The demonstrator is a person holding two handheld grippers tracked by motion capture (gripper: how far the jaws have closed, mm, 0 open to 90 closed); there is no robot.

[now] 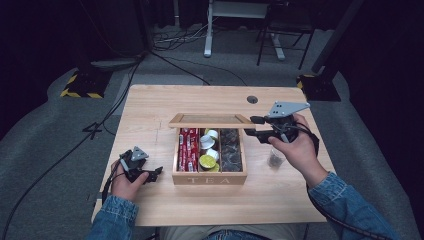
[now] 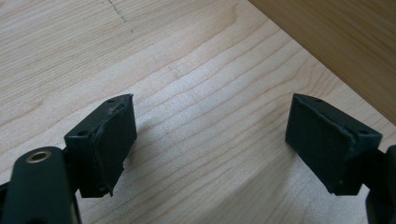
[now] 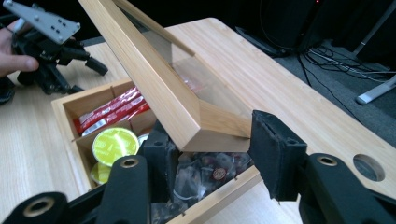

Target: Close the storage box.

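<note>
A wooden tea box [image 1: 209, 178] stands mid-table with its glass-paned lid [image 1: 210, 120] raised. Inside lie red sachets [image 1: 188, 149], yellow and white capsules [image 1: 209, 150] and dark wrapped pieces [image 1: 230, 147]. My right gripper [image 1: 251, 126] is at the lid's right corner. In the right gripper view that corner [image 3: 219, 126] sits between the open jaws of the gripper [image 3: 215, 149], the right pad [image 3: 275, 154] close against the lid's end. My left gripper [image 1: 154, 173] rests open on the table left of the box. Only bare wood lies between its pads [image 2: 210, 135].
A small clear jar [image 1: 274, 159] stands on the table under my right hand, right of the box. A round cable hole [image 1: 252, 99] is at the table's far right. Beyond the table [image 1: 150, 105], cables and stand legs cover the grey floor.
</note>
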